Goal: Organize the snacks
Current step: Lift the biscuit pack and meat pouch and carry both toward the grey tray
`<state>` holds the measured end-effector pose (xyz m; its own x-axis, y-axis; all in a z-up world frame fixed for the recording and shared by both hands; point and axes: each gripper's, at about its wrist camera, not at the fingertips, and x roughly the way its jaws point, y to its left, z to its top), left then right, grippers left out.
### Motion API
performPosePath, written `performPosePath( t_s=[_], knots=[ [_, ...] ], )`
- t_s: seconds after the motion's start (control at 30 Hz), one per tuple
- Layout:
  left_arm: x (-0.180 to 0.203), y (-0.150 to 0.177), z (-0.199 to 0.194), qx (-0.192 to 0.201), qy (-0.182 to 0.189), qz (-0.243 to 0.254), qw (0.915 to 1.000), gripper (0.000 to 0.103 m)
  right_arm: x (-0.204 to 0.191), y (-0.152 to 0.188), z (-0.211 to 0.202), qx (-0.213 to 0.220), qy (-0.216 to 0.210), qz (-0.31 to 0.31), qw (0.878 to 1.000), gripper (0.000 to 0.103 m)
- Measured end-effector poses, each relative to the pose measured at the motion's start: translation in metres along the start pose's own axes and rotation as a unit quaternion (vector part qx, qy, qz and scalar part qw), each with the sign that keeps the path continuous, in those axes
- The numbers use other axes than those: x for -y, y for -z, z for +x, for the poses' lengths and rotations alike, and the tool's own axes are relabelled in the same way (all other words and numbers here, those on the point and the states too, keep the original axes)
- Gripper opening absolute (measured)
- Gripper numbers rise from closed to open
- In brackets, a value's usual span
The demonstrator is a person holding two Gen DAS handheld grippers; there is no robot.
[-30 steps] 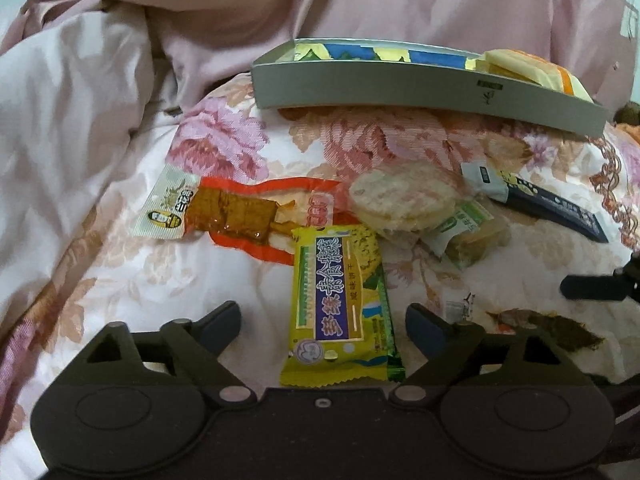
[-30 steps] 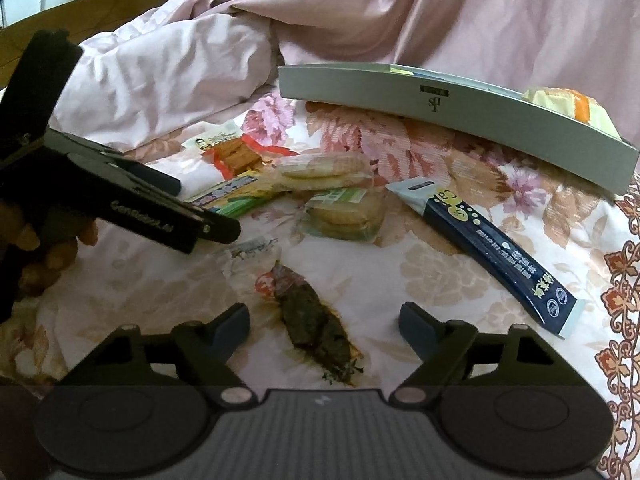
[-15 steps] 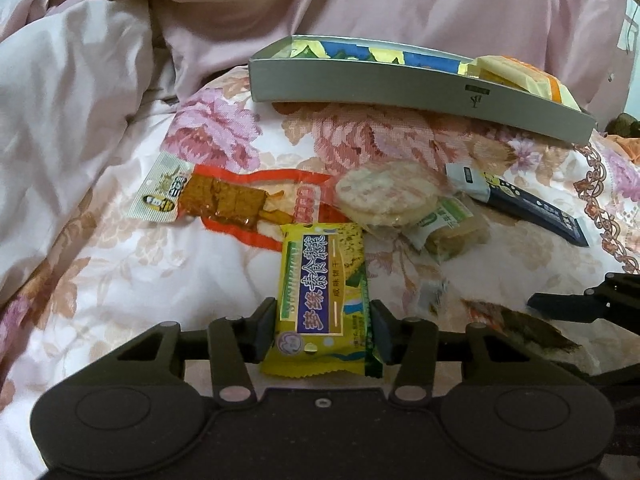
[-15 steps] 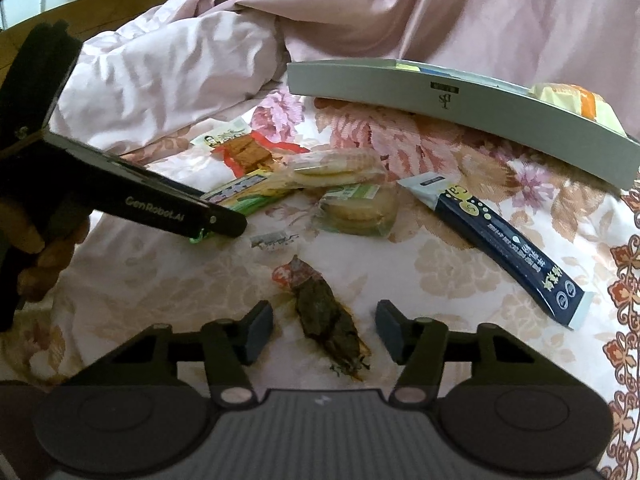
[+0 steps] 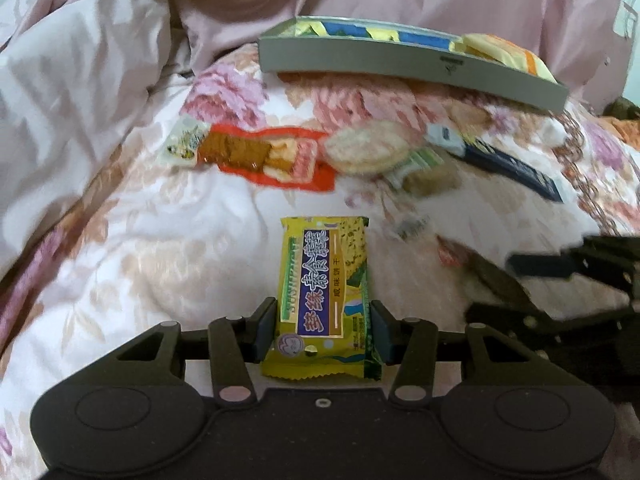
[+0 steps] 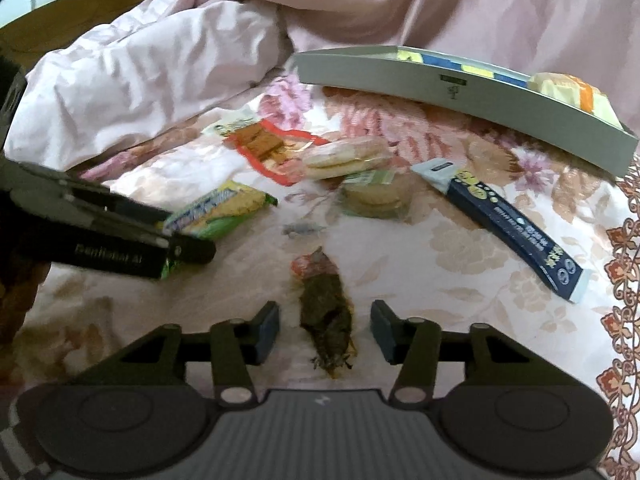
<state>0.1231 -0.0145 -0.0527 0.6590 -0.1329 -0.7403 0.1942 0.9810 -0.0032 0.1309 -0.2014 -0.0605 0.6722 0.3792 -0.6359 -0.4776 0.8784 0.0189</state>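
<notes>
My left gripper [image 5: 324, 332] is shut on a yellow and green cracker packet [image 5: 324, 280], with both pads pressing its long sides near the lower end. The right wrist view shows that packet [image 6: 224, 208] sticking out of the left gripper [image 6: 120, 236] just over the bedspread. My right gripper [image 6: 324, 328] straddles a dark, brown-green wrapped snack [image 6: 326, 316] lying on the bed. Its jaws are opening, with a gap on each side of the snack. A long grey box [image 5: 400, 60] at the back holds yellow and blue packets.
Loose on the floral bedspread lie a red-edged tofu snack [image 5: 256, 152], round rice crackers [image 5: 368, 148], a green-labelled cake [image 5: 428, 168], a dark blue stick sachet [image 6: 508, 224] and a small clear wrapper [image 6: 300, 230]. A crumpled pink quilt [image 5: 80, 80] rises at left and behind.
The left jaws closed on the yellow packet and drew it back from the other snacks. The right jaws narrowed around the dark snack without gripping it.
</notes>
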Motion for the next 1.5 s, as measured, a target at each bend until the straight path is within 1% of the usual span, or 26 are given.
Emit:
performPosePath(
  t_s=[0.07,0.13,0.23,0.33,0.43,0.57,0.63,0.67,0.73,0.87,1.0,1.1,1.23,1.33,1.5],
  knots=[
    [0.001,0.003,-0.001,0.004,-0.001,0.013,0.9999,0.052,-0.001,0.0,0.0,0.002,0.0,-0.002,1.0,0.063],
    [0.0,0.002,0.001,0.004,0.001,0.015,0.9999,0.053,-0.001,0.001,0.001,0.006,0.004,-0.006,1.0,0.069],
    [0.001,0.0,0.004,0.008,0.008,0.023,0.9997,0.059,-0.003,0.003,0.004,0.012,0.013,-0.025,1.0,0.078],
    [0.003,-0.001,0.007,0.015,0.007,0.037,0.9992,0.063,0.0,0.003,0.008,0.016,0.012,-0.022,1.0,0.082],
    [0.005,-0.003,0.01,0.017,0.004,0.052,0.9985,0.064,0.004,0.003,0.012,0.024,0.012,-0.018,0.999,0.083],
    [0.006,-0.005,0.013,0.019,-0.001,0.066,0.9977,0.064,0.003,0.004,0.014,0.031,0.01,-0.023,0.999,0.083],
    [0.006,-0.005,0.014,0.02,-0.002,0.066,0.9977,0.062,0.003,0.005,0.015,0.031,0.007,-0.023,0.999,0.081],
    [0.006,-0.005,0.013,0.02,-0.003,0.066,0.9976,0.058,0.004,0.004,0.015,0.031,0.004,-0.022,0.999,0.08],
    [0.007,-0.005,0.013,0.02,-0.003,0.067,0.9975,0.054,0.004,0.004,0.015,0.03,-0.002,-0.019,0.999,0.076],
    [0.007,-0.005,0.012,0.021,-0.002,0.065,0.9976,0.051,0.004,0.004,0.015,0.029,-0.014,-0.012,0.999,0.067],
    [0.008,-0.004,0.011,0.024,-0.002,0.061,0.9978,0.051,0.005,0.004,0.015,0.03,-0.012,-0.004,0.999,0.05],
    [0.009,-0.003,0.011,0.028,-0.007,0.062,0.9977,0.05,0.003,0.004,0.014,0.032,-0.005,-0.012,0.999,0.05],
    [0.011,-0.001,0.01,0.032,-0.008,0.064,0.9974,0.05,-0.009,0.004,0.012,0.039,0.022,-0.047,0.998,0.05],
    [0.012,-0.001,0.011,0.035,-0.008,0.067,0.9971,0.05,-0.022,0.005,0.01,0.045,0.054,-0.092,0.993,0.05],
    [0.013,0.0,0.009,0.037,-0.007,0.066,0.9971,0.05,-0.035,0.008,0.009,0.048,0.102,-0.158,0.981,0.05]
  ],
)
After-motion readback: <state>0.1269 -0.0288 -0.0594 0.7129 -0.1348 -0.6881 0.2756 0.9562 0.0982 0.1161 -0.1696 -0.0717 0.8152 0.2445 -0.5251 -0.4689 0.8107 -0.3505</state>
